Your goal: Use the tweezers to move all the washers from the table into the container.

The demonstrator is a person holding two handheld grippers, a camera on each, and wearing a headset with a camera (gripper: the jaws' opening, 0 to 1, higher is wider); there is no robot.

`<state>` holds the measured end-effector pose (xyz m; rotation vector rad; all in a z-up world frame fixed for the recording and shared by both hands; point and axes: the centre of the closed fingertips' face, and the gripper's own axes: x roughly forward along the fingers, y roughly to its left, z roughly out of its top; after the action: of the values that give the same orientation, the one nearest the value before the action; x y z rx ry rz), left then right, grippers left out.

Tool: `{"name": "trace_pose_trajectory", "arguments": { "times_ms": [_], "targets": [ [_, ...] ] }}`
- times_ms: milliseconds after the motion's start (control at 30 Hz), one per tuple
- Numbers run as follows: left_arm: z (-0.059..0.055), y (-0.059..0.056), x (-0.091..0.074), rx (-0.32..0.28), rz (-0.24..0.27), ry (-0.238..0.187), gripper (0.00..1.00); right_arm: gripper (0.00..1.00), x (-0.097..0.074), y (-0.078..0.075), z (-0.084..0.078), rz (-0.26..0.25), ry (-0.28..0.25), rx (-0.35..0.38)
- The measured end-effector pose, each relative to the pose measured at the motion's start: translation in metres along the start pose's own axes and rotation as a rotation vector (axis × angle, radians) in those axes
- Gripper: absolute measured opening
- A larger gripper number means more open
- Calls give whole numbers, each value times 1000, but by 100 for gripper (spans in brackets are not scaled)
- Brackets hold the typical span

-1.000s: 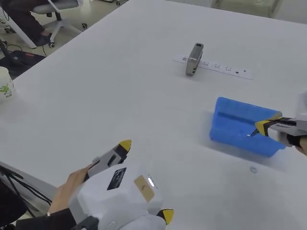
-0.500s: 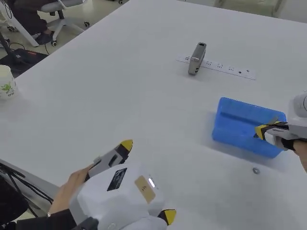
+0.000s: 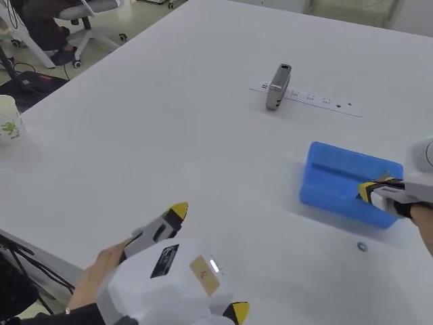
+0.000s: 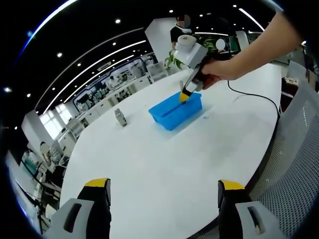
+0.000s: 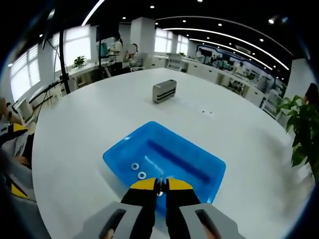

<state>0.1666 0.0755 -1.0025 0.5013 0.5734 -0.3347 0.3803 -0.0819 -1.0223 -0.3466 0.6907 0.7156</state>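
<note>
We found the right tool clamped on the tweezers above the container, two washers inside it, one washer on the counter beside it, and the left tool wide open, empty.

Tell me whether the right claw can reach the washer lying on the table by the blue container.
Likely yes: the right claw hangs over the blue container, and the washer lies close by on bare table with nothing between.

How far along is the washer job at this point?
Done: two washers lie in the blue container. In hand: right tool over it, shut on the tweezers. Left: one washer on the table; left tool open, idle.
</note>
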Motion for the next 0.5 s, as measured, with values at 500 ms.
{"name": "trace_pose_trajectory", "arguments": {
  "times_ms": [500],
  "targets": [
    [0,0,-1,6,1,-2,91,3,-17,-5,8,3,-14,30]
  ]
}}
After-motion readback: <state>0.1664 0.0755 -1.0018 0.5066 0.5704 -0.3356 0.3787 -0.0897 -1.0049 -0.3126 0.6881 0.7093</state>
